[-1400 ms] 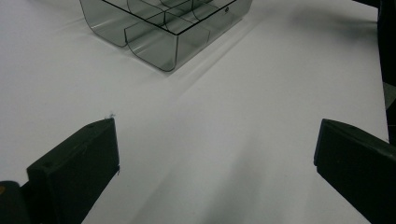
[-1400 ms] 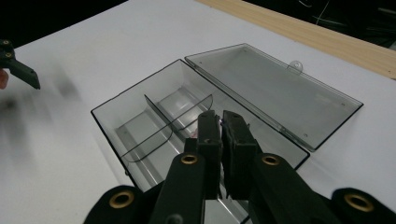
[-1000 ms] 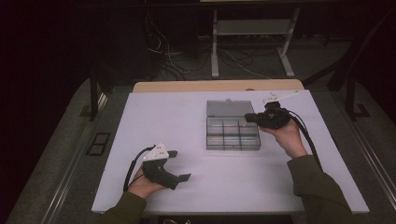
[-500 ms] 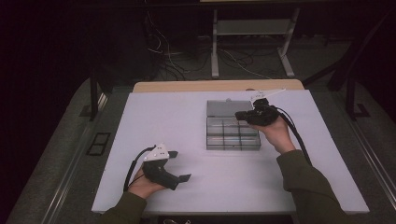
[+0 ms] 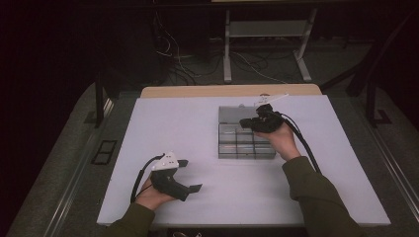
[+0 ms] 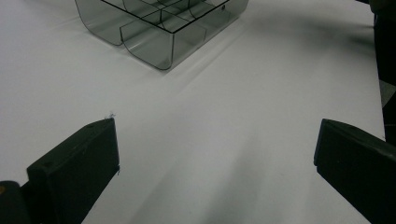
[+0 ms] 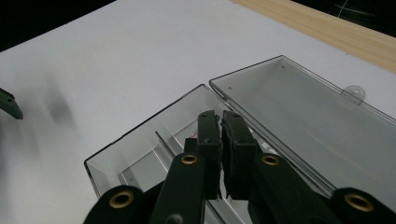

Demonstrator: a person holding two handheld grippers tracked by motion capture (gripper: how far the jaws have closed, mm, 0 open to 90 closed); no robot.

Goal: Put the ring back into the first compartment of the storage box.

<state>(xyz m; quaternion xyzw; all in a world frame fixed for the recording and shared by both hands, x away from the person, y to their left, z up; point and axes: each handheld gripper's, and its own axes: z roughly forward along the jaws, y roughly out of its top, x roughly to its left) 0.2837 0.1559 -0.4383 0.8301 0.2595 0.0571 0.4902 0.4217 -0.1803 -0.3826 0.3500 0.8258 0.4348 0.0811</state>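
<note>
Over on the left, the left gripper (image 5: 190, 175) rests low on the white table (image 5: 163, 128), near the front edge, held in the person's left hand (image 5: 150, 195). Its jaws are spread wide with nothing but bare tabletop between them, as the left gripper view shows plainly (image 6: 217, 172). A black cable (image 5: 138, 175) loops back from it toward the sleeve. In the same gripper view, the near corner of the clear plastic box (image 6: 163, 32) sits well apart, farther along the table.

Moving to the middle, that clear plastic box (image 5: 237, 145) lies flat on the table, right of centre. It is divided into small compartments, and its lid (image 5: 230, 114) is swung open and lies flat behind it, toward the far side where a strip of bare wood (image 5: 222, 91) borders the white surface.

On the right, the right gripper (image 5: 246, 123) is held in the right hand (image 5: 279, 140) over the box's far row of compartments, just in front of the hinge line. From the right gripper view its jaws are pressed together (image 7: 220, 122), and I can make out nothing caught between them. They point down over a compartment (image 7: 140, 161), with the open lid (image 7: 317, 116) just beyond. Whether the tips touch the box, I cannot tell.
</note>
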